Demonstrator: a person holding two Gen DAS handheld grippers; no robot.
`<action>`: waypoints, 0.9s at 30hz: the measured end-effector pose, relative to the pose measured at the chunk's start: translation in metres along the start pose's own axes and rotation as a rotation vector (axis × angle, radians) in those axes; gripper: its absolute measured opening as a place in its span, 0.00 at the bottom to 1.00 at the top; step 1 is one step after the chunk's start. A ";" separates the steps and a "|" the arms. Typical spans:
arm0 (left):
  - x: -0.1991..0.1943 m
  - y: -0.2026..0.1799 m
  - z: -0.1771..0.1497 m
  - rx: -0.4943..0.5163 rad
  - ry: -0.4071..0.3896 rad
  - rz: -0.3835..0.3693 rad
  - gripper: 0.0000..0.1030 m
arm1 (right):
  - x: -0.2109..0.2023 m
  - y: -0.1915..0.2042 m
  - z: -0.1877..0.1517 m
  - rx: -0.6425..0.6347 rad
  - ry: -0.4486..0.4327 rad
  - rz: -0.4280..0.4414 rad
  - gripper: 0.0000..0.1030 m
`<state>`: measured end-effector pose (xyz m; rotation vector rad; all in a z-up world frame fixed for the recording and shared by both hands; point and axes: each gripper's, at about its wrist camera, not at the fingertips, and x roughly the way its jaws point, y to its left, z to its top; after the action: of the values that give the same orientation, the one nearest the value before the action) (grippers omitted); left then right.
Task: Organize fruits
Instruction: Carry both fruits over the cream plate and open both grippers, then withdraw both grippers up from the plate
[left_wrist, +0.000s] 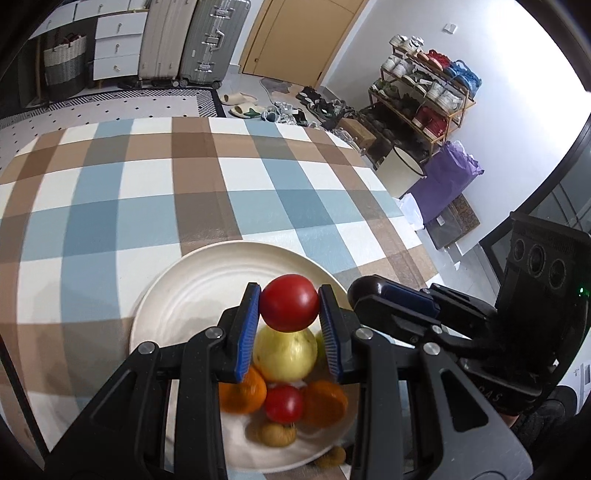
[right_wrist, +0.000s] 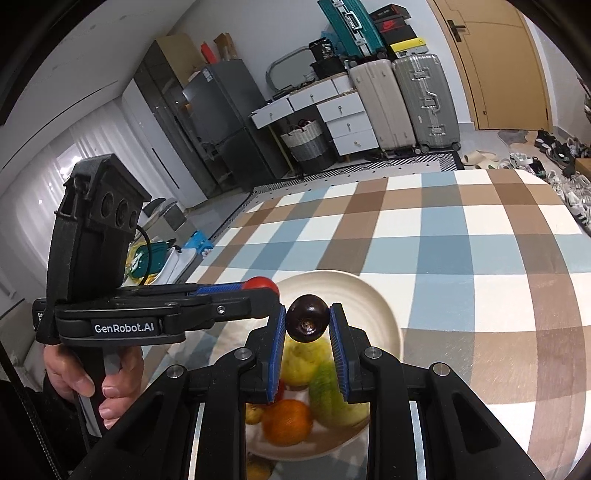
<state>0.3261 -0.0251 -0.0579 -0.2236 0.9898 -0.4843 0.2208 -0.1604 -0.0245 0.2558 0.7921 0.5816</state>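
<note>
Above a white plate (left_wrist: 192, 280) of fruit on the checked surface (left_wrist: 110, 206), the left gripper (left_wrist: 289, 306) has its jaws clenched on a red tomato (left_wrist: 289, 302), while the right gripper (right_wrist: 307, 324), just beside it, grasps a dark plum (right_wrist: 307, 322).

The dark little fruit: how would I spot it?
Find the checked tablecloth and the cream plate on it. Above the plate, the right tongs pinch the dark fruit between blue pads; it alone is near-black and glossy among red, orange and yellow fruit.
</note>
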 end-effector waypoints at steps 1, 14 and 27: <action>0.006 0.001 0.002 0.001 0.002 -0.002 0.28 | 0.002 -0.002 0.000 0.002 0.002 -0.006 0.23; 0.046 0.005 0.005 -0.015 0.022 -0.025 0.28 | 0.023 -0.018 -0.010 -0.005 0.044 -0.056 0.23; 0.026 0.007 0.003 -0.034 -0.013 -0.028 0.28 | 0.007 -0.017 -0.010 -0.005 -0.011 -0.089 0.49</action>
<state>0.3427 -0.0319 -0.0786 -0.2707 0.9833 -0.4912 0.2245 -0.1698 -0.0427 0.2178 0.7871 0.4982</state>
